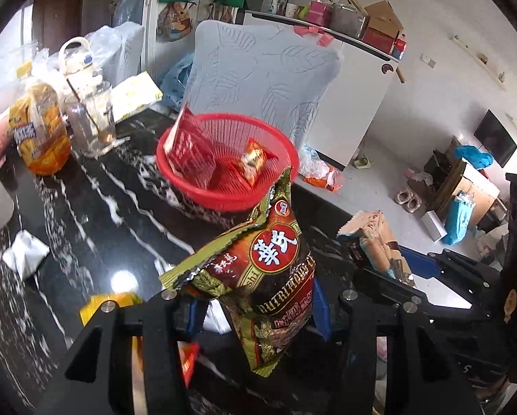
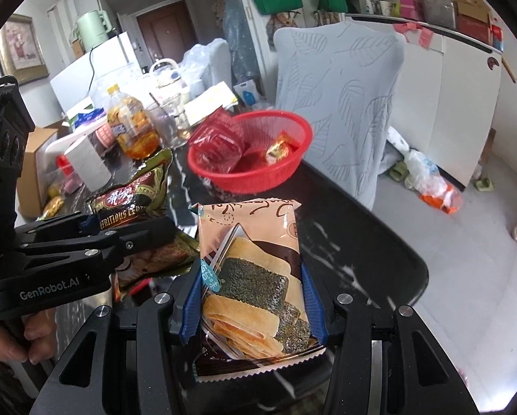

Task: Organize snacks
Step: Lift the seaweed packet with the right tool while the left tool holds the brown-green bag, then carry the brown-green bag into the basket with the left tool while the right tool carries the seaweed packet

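The left gripper (image 2: 127, 238) body reads "GenRobot.AI", and the dark green-and-maroon snack bag (image 2: 134, 197) clamped in it reads "NUTRITIOUS" with a partly hidden second word.

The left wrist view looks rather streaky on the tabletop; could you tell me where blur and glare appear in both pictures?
Left wrist view: the table veining smears, with a bright glare spot near the gripper. Right wrist view: the red basket rim is soft, while the seaweed cracker packet stays sharp.

Right tongs (image 2: 253, 306) clamping peach cracker packet (image 2: 249, 238), red basket (image 2: 275, 176) beyond, left tongs (image 2: 147, 231) gripping green-brown snack bag (image 2: 134, 193)
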### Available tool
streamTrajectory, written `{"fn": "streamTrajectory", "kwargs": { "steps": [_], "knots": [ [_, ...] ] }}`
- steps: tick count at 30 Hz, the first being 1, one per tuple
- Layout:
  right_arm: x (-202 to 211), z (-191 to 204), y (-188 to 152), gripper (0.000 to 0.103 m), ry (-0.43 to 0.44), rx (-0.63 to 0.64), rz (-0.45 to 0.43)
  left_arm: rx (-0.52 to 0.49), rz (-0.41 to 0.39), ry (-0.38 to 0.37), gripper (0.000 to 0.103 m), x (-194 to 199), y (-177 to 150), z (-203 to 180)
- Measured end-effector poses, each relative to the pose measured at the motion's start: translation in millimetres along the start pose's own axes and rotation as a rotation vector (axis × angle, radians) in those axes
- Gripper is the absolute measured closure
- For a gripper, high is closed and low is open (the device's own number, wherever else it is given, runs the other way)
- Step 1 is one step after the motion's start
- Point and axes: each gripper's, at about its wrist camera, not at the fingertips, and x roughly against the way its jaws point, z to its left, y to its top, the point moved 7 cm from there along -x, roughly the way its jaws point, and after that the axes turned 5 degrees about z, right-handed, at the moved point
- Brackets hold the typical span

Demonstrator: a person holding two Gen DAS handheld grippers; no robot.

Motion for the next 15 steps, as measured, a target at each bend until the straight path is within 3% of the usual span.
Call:
{"fn": "streamTrajectory", "kwargs": {
  "steps": [4,15],
  "knots": [
    [-4.9,-5.3,16.7,0.054,-0.007,0.006,-0.015,-0.047,-0.007,0.006,0.055,-10.0,23.0,1.8],
    [-30.7,-23.9,62.8,0.054,-0.022,0.0,-0.031,-0.053,-0.044,0.011,0.055,-42.6,76.4,11.4]
  ]
}}
